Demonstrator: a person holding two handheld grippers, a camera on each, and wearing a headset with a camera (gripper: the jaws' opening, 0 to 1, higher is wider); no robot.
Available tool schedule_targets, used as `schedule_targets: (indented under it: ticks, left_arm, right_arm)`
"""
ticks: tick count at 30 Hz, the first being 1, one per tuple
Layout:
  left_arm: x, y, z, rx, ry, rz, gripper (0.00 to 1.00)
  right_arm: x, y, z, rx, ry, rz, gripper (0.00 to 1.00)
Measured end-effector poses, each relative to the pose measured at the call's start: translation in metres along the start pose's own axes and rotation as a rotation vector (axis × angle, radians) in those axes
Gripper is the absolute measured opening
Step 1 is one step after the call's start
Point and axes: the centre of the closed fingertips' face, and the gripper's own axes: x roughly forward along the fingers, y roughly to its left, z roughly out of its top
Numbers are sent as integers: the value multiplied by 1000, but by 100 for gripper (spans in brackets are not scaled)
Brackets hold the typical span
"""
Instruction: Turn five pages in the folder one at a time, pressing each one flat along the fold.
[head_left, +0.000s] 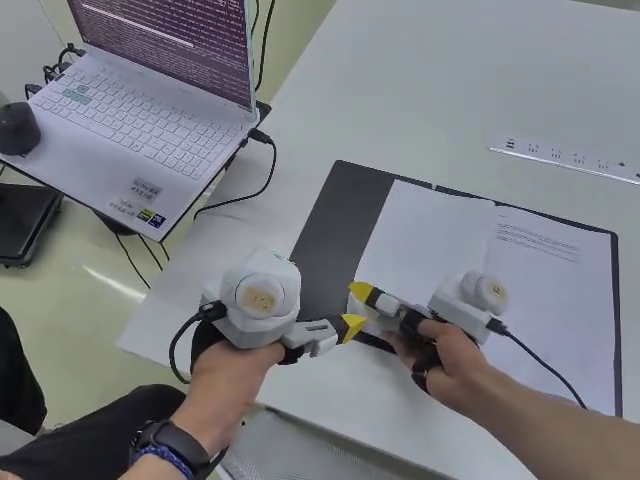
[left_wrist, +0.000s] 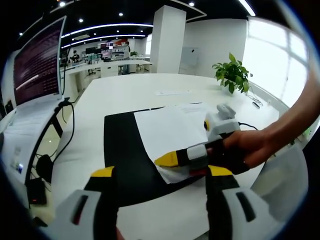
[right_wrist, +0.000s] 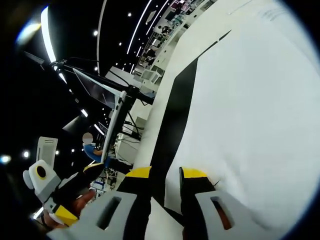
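- While held low at the table's (head_left: 420, 90) 6 o'clock edge, left gripper (head_left: 340, 328) points toward 3, jaws wide.
- Right gripper (right_wrist: 166, 173) points toward 9, jaws narrow astride page (head_left: 430, 240) edge; grip unclear.
- Folder (head_left: 330, 230) lies open at 12 of both.

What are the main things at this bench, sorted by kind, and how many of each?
Grippers: 2, the left gripper and the right gripper
Folder: 1
Laptop: 1
Power strip: 1
Total: 5
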Motion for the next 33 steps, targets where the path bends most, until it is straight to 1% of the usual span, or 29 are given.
schedule_targets:
  ticks: [3, 5, 8, 10, 11, 14, 16, 17, 18, 21, 22, 24, 26, 28, 29, 31, 33]
  left_arm:
    - [3, 1, 0, 8, 9, 1, 71]
    - [5, 3, 1, -2, 5, -2, 69]
    - [9, 4, 0, -1, 9, -7, 66]
    - [11, 3, 0, 2, 13, -16, 62]
    - [13, 3, 0, 8, 16, -20, 60]
    - [20, 1, 0, 10, 12, -44, 48]
    - [26, 1, 1, 20, 15, -49, 39]
    - [28, -1, 1, 27, 16, -59, 34]
    - [32, -4, 1, 32, 18, -79, 29]
    - [43, -10, 1, 48, 24, -104, 19]
    - [46, -12, 2, 49, 27, -117, 17]
    - [53, -15, 1, 62, 35, -127, 13]
    - [62, -16, -4, 69, 62, -134, 10]
    - [68, -17, -7, 62, 69, -142, 8]
    - [71, -17, -9, 58, 74, -143, 5]
    - [76, -16, -17, 41, 96, -141, 0]
    - [81, -15, -25, 25, 114, -139, 0]
  right_arm:
    - [-7, 3, 4, -16, -21, 18, 22]
    - [-13, 1, 10, -10, -40, 15, 22]
    - [-22, 1, 20, -30, -64, 16, 22]
    - [-29, 1, 26, -52, -75, 14, 22]
    - [-35, 4, 32, -69, -84, 5, 22]
    - [-47, -1, 41, -84, -111, -8, 20]
    - [-55, -4, 47, -86, -130, -20, 20]
    - [-59, -4, 50, -89, -136, -23, 20]
    - [-63, -6, 52, -90, -143, -31, 19]
    - [-70, -11, 56, -91, -153, -42, 19]
    - [-73, -13, 58, -90, -157, -48, 19]
    - [-76, -15, 59, -92, -161, -52, 19]
    - [-79, -16, 60, -94, -163, -58, 19]
    - [-82, -16, 62, -93, -167, -60, 18]
    - [-82, -17, 62, -93, -168, -60, 18]
    - [-83, -19, 63, -95, -170, -63, 18]
    - [-85, -20, 64, -94, -172, -65, 18]
